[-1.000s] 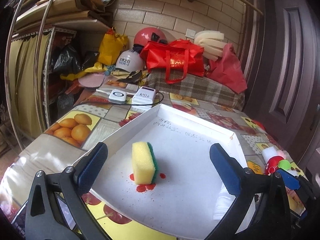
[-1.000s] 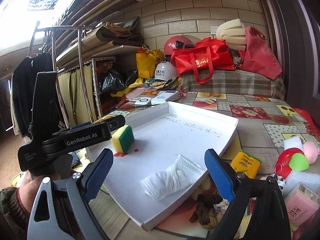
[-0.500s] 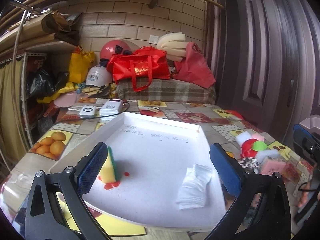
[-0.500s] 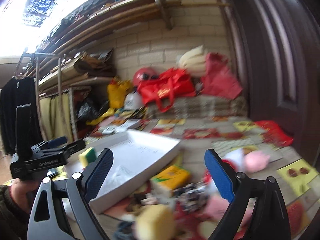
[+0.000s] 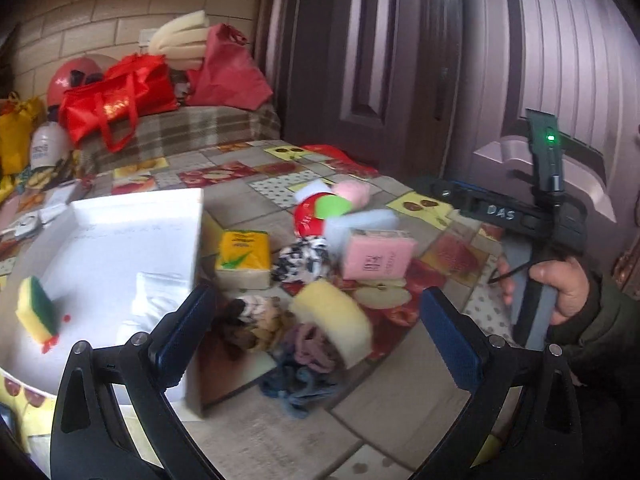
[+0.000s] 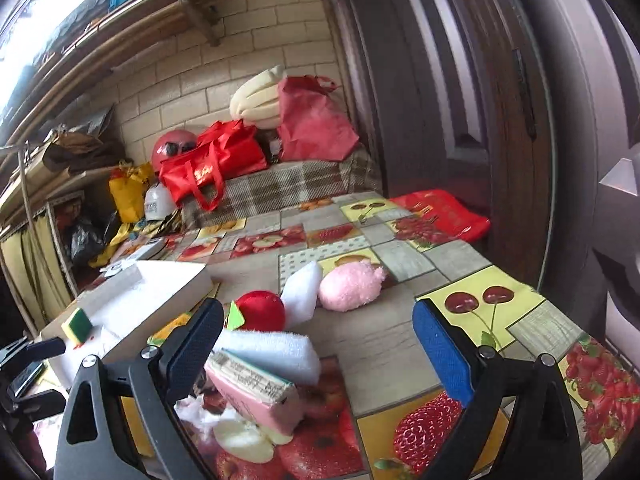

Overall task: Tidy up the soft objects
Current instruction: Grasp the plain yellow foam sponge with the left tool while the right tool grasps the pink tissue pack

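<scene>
A white tray [image 5: 120, 232] holds a yellow-green sponge [image 5: 36, 312] and a folded white cloth [image 5: 156, 300]. Right of it lies a pile of soft things: a yellow tissue pack [image 5: 242, 256], a pink pack [image 5: 376, 256], a pale yellow sponge [image 5: 336, 320], hair ties [image 5: 256, 320] and a red plush [image 5: 308, 216]. My left gripper [image 5: 316, 344] is open and empty above the pile. My right gripper [image 6: 320, 348] is open and empty over the pink pack [image 6: 256, 392], a white-blue sponge [image 6: 268, 352], the red plush [image 6: 260, 312] and a pink pom-pom [image 6: 352, 286].
Red bags [image 6: 212, 164], helmets and foam sheets are stacked on a plaid-covered bench [image 6: 288, 184] at the far table end. A dark door [image 6: 460, 120] stands close on the right. A red bag [image 6: 440, 212] lies by the door. The tablecloth [image 6: 400, 340] has fruit prints.
Both grippers have swung right, away from the tray and toward the pile of soft things by the door. Both stay open and empty.
</scene>
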A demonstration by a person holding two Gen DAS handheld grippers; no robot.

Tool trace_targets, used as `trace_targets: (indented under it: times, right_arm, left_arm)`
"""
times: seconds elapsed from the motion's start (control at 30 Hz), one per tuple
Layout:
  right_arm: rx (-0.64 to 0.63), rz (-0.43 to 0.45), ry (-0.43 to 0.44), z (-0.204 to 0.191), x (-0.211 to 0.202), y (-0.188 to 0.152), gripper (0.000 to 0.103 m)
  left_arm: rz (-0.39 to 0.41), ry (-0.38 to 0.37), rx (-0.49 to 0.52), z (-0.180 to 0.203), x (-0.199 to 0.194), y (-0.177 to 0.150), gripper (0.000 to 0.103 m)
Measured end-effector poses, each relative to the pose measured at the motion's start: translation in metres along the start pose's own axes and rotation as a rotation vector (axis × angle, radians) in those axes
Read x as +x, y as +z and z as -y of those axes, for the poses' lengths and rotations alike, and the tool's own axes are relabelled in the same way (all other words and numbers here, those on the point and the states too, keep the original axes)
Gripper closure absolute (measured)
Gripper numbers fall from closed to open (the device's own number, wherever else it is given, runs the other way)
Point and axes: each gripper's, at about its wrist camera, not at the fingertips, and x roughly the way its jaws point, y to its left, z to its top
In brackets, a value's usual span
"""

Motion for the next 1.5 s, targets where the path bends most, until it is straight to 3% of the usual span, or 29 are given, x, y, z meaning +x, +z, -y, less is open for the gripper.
trace_targets:
  times: [0.17,0.3,0.4,0.57,0.6,0.67,0.7,0.77,0.8,1.13,1.3,1.5]
  right_arm:
    - [-0.078,-0.146,0.098,-0.009,0.013,-0.009,0.008]
    - [-0.13,-0.275,0.13,-0.019,0.035,-0.015,0.009]
    - [-0.182,-0.35,0.132,-0.03,0.048,-0.021,0.027]
    - [-0.214,-0.444,0.12,-0.034,0.062,-0.028,0.036]
    - [-0.205,-0.452,0.134,-0.032,0.064,-0.028,0.044]
    - [-0.187,-0.447,0.153,-0.028,0.061,-0.027,0.052]
    - [-0.179,-0.443,0.166,-0.026,0.058,-0.027,0.06]
    - [-0.174,-0.434,0.187,-0.024,0.054,-0.028,0.068]
    - [-0.171,-0.425,0.189,-0.025,0.052,-0.027,0.071]
    - [-0.067,-0.169,0.202,-0.003,0.008,-0.012,0.072]
    - [-0.006,-0.102,0.207,0.001,0.002,-0.008,0.072]
    - [-0.023,-0.073,0.205,-0.008,-0.001,-0.008,0.071]
  left_arm:
    - [-0.122,0.003,0.045,0.013,0.034,0.006,0.018]
    - [-0.191,-0.002,0.046,0.012,0.052,0.002,0.043]
    - [-0.192,-0.008,0.056,0.014,0.053,0.002,0.044]
    - [-0.265,0.005,0.063,0.015,0.069,0.0,0.044]
    - [-0.272,0.007,0.067,0.016,0.07,0.0,0.044]
    - [-0.259,0.014,0.076,0.017,0.067,-0.001,0.045]
    - [-0.252,0.014,0.078,0.018,0.065,-0.001,0.063]
    - [-0.238,0.012,0.078,0.018,0.062,-0.001,0.079]
    - [-0.225,0.007,0.076,0.018,0.059,0.0,0.08]
    - [-0.003,0.003,0.018,0.005,0.019,0.009,0.08]
    - [0.079,0.023,-0.014,-0.001,0.003,0.01,0.08]
    - [0.177,0.058,0.039,0.01,-0.017,0.009,0.08]
